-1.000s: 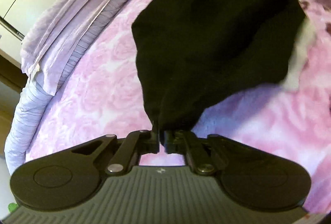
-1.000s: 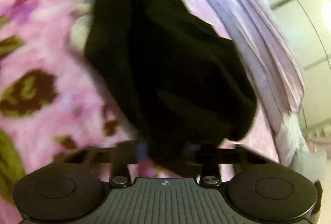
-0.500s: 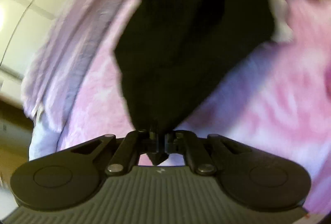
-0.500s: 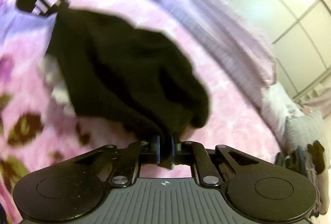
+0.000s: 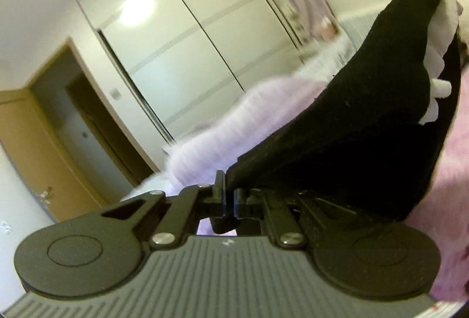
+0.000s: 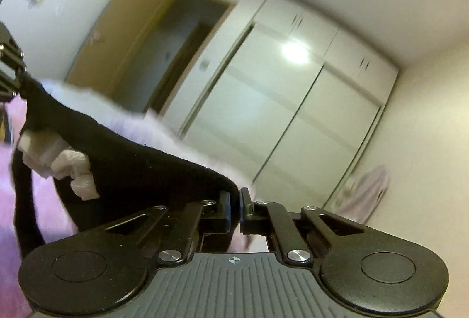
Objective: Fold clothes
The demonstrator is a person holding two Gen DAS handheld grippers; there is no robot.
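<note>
Garment (image 5: 366,124): black, with a white ruffled trim (image 5: 439,33), stretched in the air between both grippers above a pink blanket (image 5: 457,200).

Left gripper (image 5: 229,197): fingers clenched on one corner of the garment; a small tip of black cloth hangs below the pads. Its jaws have just been closing on the cloth. From this corner the upper edge runs taut, up and to the right, to the right gripper, seen at the top right corner of the left wrist view.

Right gripper (image 6: 235,211): fingers clenched on the opposite corner, cloth pinched between the pads. Its jaws have likewise just been closing with the garment between them. The body of the garment hangs below the taut edge, trim facing the blanket.

Background, left to right in the left wrist view: wooden door (image 5: 32,147), white sliding wardrobe (image 5: 187,54), lilac bedding (image 5: 234,127), lilac clothing (image 5: 307,4) hanging on the wall.
</note>
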